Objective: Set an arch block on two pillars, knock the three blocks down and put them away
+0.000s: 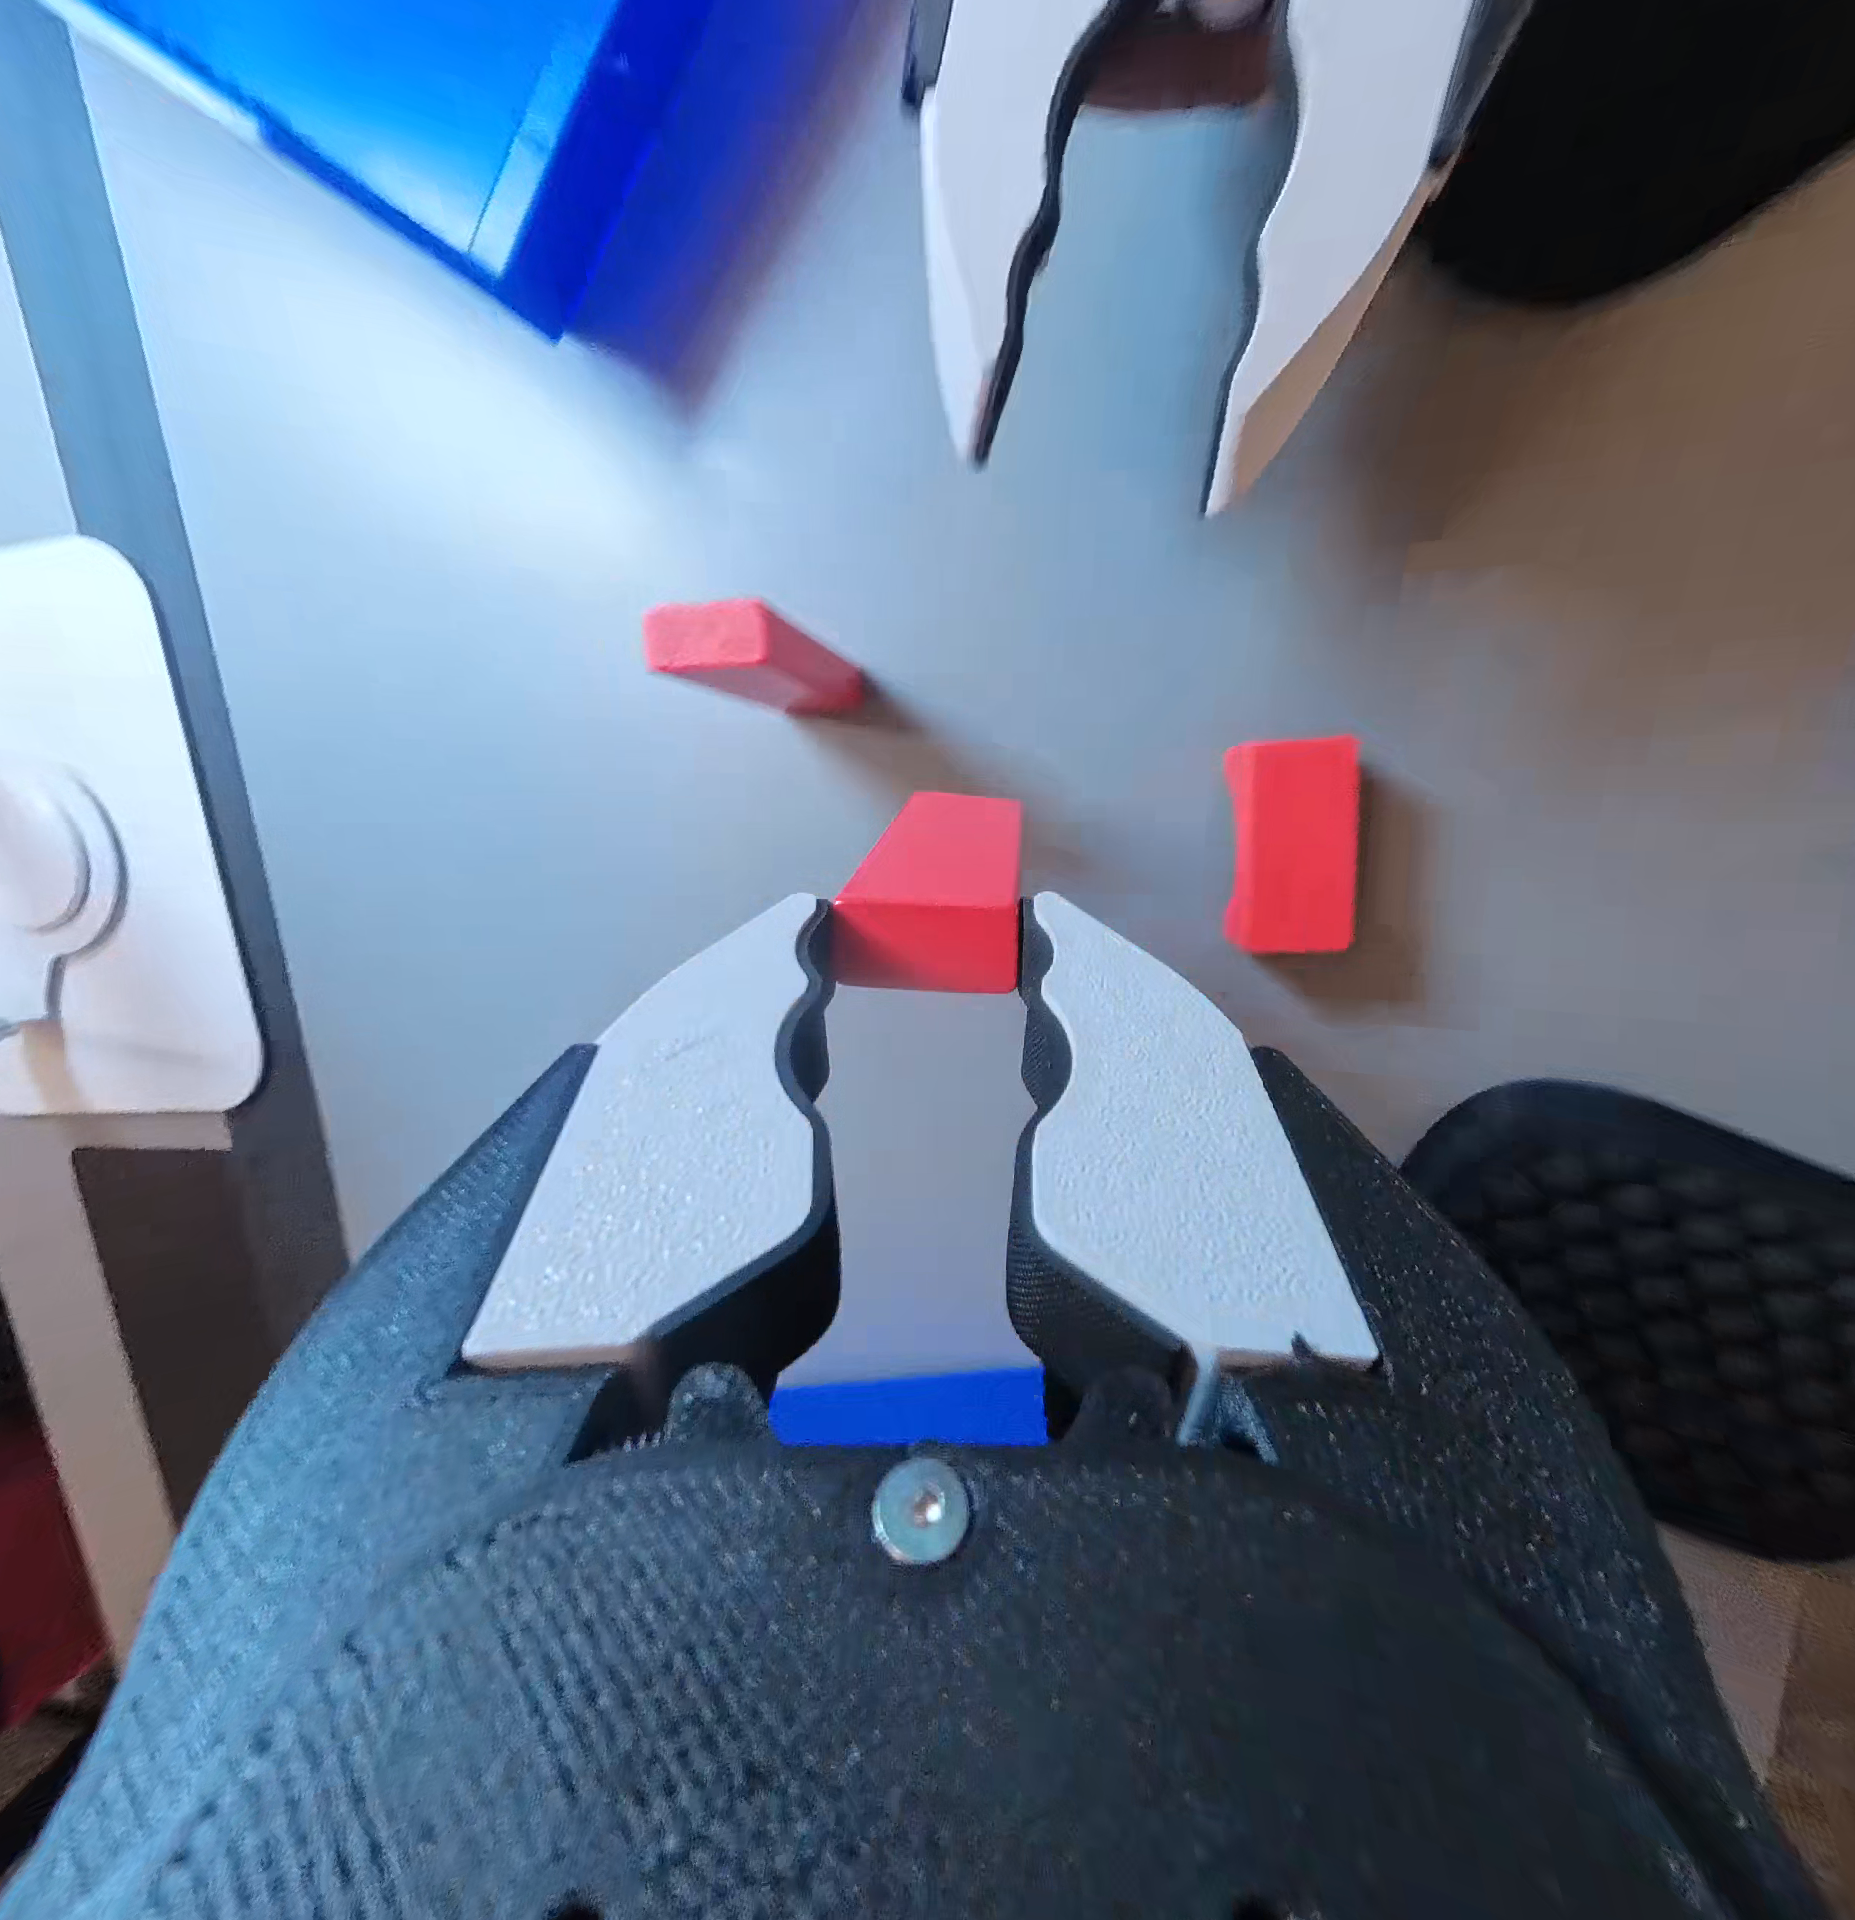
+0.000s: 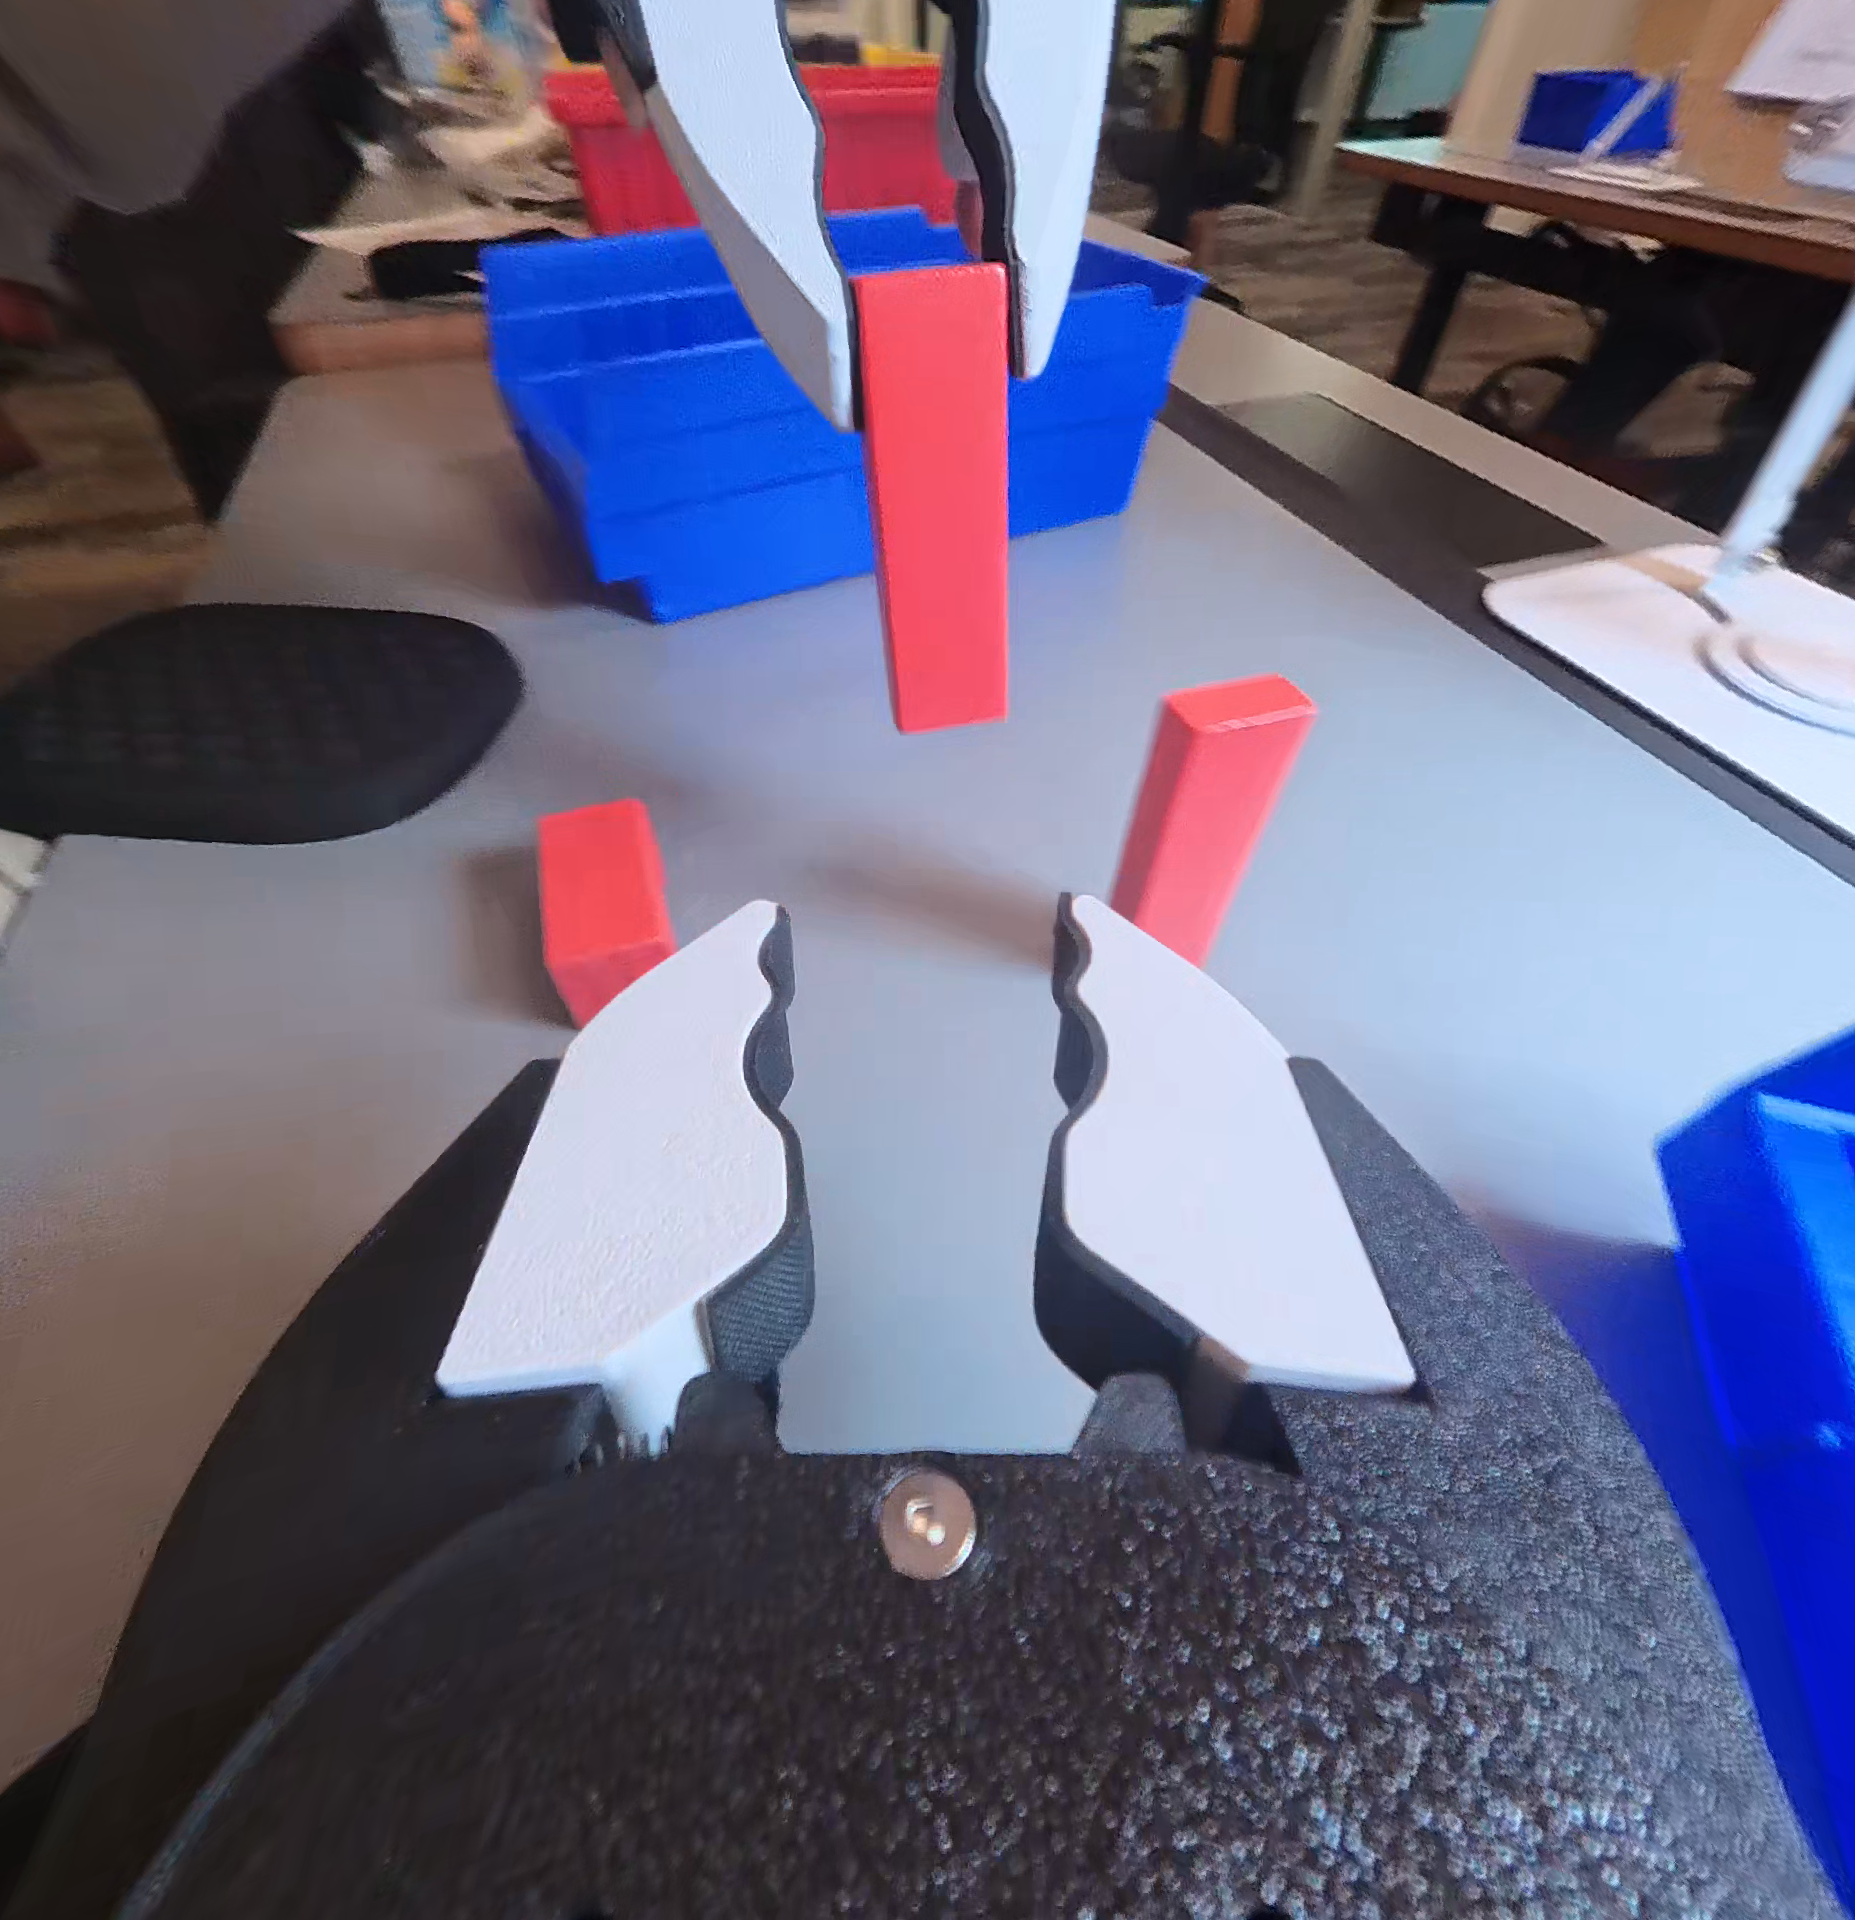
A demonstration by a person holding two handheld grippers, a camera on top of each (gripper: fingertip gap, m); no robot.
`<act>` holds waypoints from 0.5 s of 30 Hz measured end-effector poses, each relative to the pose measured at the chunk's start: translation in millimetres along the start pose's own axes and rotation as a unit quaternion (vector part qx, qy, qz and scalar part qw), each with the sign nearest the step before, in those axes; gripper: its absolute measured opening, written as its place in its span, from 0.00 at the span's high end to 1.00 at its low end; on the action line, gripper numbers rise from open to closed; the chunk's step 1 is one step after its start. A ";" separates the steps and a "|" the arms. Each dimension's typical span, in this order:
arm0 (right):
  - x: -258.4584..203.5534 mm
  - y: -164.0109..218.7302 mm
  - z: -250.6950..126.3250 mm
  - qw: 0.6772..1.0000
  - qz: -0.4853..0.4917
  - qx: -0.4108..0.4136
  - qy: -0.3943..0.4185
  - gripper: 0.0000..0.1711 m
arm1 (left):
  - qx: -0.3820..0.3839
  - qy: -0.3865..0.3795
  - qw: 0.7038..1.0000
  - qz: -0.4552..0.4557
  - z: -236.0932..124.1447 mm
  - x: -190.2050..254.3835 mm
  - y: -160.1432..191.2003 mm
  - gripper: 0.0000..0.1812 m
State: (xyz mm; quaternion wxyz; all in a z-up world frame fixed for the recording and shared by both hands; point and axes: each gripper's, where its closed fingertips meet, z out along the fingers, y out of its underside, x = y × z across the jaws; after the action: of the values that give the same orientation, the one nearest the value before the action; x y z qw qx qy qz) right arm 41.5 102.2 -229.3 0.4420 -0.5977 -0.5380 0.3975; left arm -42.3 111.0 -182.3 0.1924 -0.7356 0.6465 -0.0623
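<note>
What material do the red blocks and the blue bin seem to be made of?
Red blocks: probably painted wood, though plastic is possible; matte, even colour with crisp edges. Blue bin: looks like moulded plastic; smooth, slightly glossy walls with a stepped rim.

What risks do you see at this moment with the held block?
1. The left gripper pinches the long red block only at its top end, so it may swing or slip.
2. Lowered carelessly, it may tip the standing block nearby.
3. The open right gripper sits close to the arch block and might nudge it.
</note>
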 end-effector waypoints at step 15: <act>22.5 9.7 -13.3 0.995 0.025 -0.030 0.092 0.62 | -0.069 0.027 0.997 -0.028 47.6 -36.8 35.7 0.81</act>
State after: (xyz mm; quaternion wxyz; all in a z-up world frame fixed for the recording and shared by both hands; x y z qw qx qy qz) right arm 59.3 122.9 -234.6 0.4612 -0.6579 -0.4915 0.3360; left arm -64.9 153.3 -233.2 0.1218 -0.7629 0.6335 -0.0429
